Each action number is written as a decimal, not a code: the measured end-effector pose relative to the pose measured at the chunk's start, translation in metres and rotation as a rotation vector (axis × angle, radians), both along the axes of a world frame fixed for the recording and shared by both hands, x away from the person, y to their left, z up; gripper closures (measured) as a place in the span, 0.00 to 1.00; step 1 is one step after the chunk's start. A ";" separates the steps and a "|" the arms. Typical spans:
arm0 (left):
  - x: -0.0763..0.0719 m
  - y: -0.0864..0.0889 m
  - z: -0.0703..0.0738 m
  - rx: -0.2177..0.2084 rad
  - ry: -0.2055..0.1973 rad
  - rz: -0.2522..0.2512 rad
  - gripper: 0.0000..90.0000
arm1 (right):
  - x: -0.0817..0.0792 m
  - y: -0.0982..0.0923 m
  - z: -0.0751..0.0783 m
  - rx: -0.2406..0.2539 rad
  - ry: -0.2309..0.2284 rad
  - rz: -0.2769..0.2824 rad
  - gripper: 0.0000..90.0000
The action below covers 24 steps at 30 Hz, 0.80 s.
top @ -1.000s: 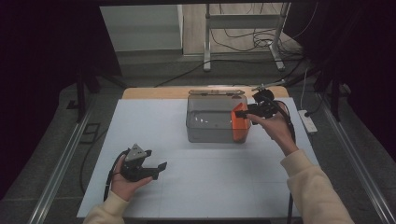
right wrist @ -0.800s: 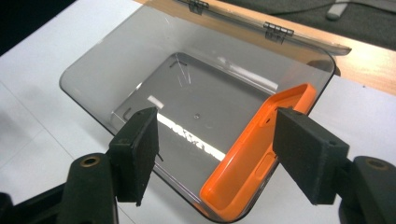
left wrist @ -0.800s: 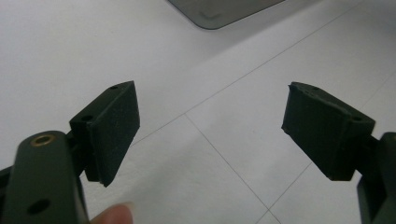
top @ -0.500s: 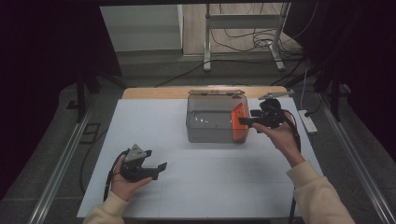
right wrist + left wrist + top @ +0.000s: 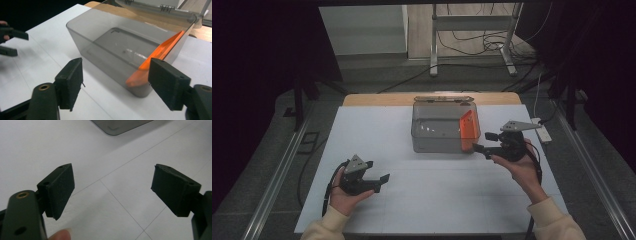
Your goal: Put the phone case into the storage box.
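Note:
A grey see-through box point(image 5: 437, 132) stands on the white mat at the back centre, its lid point(image 5: 444, 99) hinged open behind it. An orange flat piece point(image 5: 470, 131) leans inside against the box's right wall. My right gripper point(image 5: 478, 148) hovers just off the box's near right corner, pointing left; its jaws have just been opening and hold nothing. In the right gripper view the box point(image 5: 112, 47) and the orange piece point(image 5: 160, 53) lie beyond the open right gripper point(image 5: 116, 80). My left gripper point(image 5: 381, 180) rests open at the near left, over bare mat point(image 5: 112, 187).
The white mat point(image 5: 422, 200) covers the table, with a wooden strip point(image 5: 377, 99) along its back edge. A white power strip point(image 5: 542, 131) lies at the right edge. Cables and a metal stand point(image 5: 472, 35) sit on the floor behind.
My right gripper has drawn back from the top of the orange piece, moving right, nearer and lower. The orange piece stays leaning in the box. The left hand has not moved.

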<state>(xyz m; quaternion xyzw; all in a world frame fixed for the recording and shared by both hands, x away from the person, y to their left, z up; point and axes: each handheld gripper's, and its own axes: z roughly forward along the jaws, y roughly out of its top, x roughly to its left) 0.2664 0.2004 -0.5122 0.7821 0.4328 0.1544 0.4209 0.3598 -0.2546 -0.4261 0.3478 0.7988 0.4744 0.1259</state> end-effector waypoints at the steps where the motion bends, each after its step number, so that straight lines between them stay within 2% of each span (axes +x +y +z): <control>1: 0.000 0.000 0.000 0.000 0.000 0.000 0.21 | -0.003 -0.002 -0.003 -0.001 -0.001 0.003 0.30; 7: -0.001 -0.001 -0.001 0.002 -0.002 -0.006 0.20 | -0.021 -0.015 -0.024 -0.011 0.012 0.008 0.27; 12: -0.002 -0.002 -0.002 0.005 0.001 -0.011 0.20 | -0.032 -0.028 -0.043 -0.024 0.032 -0.028 0.25; 18: -0.006 0.000 -0.004 0.000 0.007 -0.012 0.19 | -0.043 -0.045 -0.059 0.008 0.051 -0.072 0.22; 22: -0.008 0.006 -0.005 -0.009 0.007 -0.001 0.19 | -0.046 -0.049 -0.066 0.026 0.067 -0.071 0.22; 24: -0.008 0.008 -0.004 -0.020 0.008 -0.003 0.19 | -0.047 -0.048 -0.069 0.020 0.064 -0.069 0.22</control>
